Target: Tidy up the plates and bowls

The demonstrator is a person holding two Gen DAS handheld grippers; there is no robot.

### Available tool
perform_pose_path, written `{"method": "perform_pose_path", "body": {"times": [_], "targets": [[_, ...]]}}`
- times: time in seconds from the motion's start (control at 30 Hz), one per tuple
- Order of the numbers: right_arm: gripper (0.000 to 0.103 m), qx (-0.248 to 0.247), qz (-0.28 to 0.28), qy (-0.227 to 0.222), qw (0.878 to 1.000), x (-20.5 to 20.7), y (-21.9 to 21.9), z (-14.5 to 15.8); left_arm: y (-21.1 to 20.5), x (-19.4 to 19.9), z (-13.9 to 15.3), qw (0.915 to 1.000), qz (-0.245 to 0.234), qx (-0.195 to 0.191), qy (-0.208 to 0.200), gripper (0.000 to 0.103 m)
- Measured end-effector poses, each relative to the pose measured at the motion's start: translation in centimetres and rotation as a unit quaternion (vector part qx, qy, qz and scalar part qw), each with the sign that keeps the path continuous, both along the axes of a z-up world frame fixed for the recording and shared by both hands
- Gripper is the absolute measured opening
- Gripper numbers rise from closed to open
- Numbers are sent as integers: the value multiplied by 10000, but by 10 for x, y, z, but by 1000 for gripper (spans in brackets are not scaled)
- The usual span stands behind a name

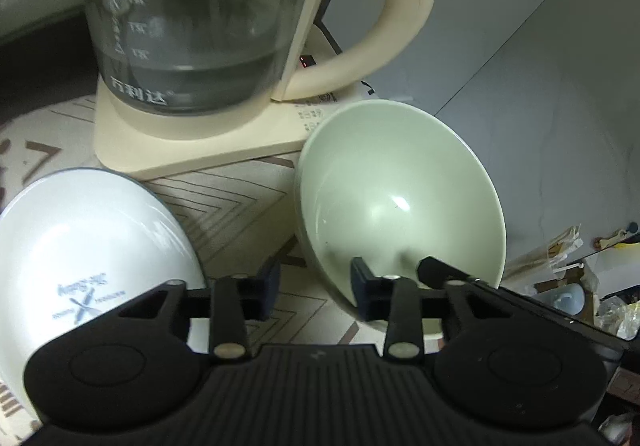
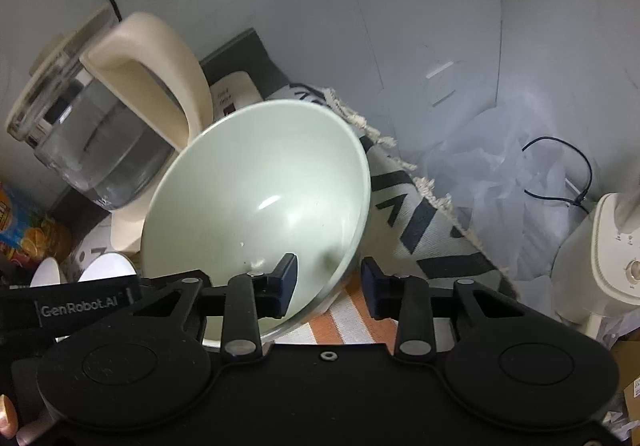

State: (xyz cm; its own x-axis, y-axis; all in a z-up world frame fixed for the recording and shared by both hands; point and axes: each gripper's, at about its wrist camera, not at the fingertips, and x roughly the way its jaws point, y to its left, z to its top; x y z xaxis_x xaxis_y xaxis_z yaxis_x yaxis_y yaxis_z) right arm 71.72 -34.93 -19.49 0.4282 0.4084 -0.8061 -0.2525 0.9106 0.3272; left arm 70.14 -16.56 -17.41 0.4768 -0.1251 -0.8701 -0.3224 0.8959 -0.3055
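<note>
Right tongs (image 2: 329, 284), parted astride green bowl (image 2: 260, 201) rim; left tongs (image 1: 314, 284) parted, empty.
Grasp pending: clench on rim, then stack toward white bowl (image 1: 88, 246), nine o'clock; kettle (image 1: 192, 33) twelve o'clock.

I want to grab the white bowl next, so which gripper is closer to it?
Left. The left gripper hangs just beside the white bowl; the right gripper straddles the green bowl's rim, farther off.

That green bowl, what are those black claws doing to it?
A person holds a two-finger gripper in each hand. The right gripper has its fingers on either side of the pale green bowl rim, one inside and one outside, with a gap still showing. The left gripper is open beside the bowl, holding nothing. A white bowl sits nearby on the patterned cloth, and a glass kettle stands behind.
</note>
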Motion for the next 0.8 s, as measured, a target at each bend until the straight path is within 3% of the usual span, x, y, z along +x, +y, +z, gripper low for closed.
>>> {"method": "perform_pose_path", "body": {"times": [0.2,0.4,0.8], "targets": [[26,-16,20,-3,10000,0,-1,-5,-7,5,-3,10000,-6,23,20,22],[24,-7,-8,-89,10000,-4,-5,2,-8,-3,4,9998,26,-93,-152,22],[24,-47,-216,-568,9981,-44,-18,44,-20,-35,43,9984,-275,-131,-478,22]]}}
